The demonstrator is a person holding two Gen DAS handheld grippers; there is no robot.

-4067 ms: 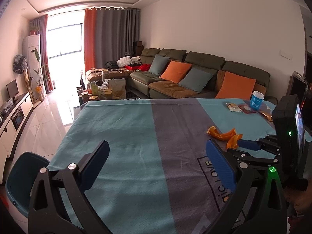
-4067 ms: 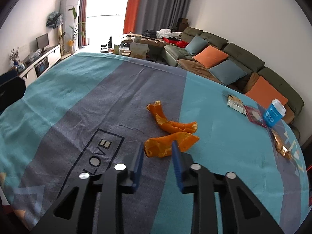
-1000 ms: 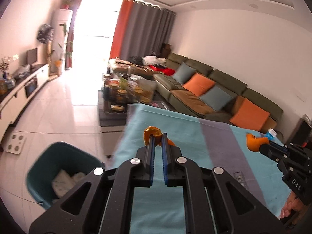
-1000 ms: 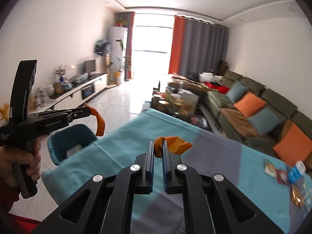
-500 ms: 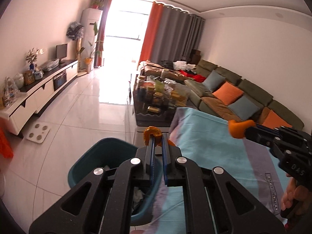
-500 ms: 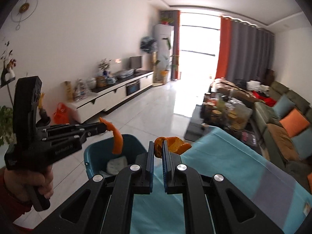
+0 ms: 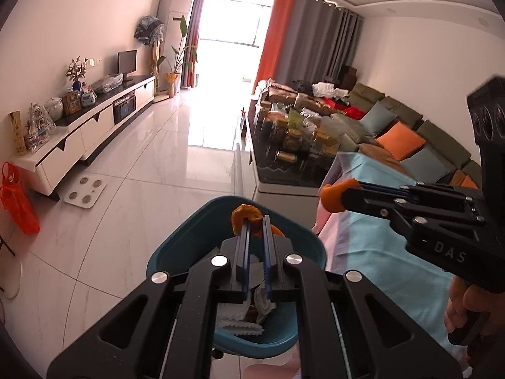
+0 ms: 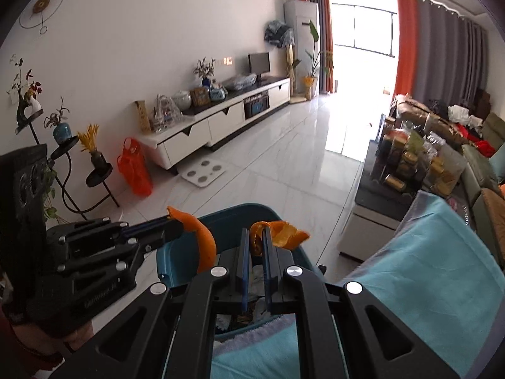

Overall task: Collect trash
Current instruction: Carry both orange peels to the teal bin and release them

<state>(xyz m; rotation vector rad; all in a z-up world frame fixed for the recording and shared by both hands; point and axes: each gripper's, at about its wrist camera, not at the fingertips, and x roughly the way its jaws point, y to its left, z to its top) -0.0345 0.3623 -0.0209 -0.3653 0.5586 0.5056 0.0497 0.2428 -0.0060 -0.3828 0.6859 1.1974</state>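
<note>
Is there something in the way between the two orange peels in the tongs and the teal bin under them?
Nothing visible. The left tongs hold their peel over the open teal bin; the right tongs hold theirs near its table-side rim.

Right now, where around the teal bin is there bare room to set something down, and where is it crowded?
Bare floor tiles lie open between the teal bin, the white scale and the TV cabinet. The blue tablecloth beside the bin shows bare too. Crowded: the dark coffee table is packed with jars, and the bin already holds paper.
</note>
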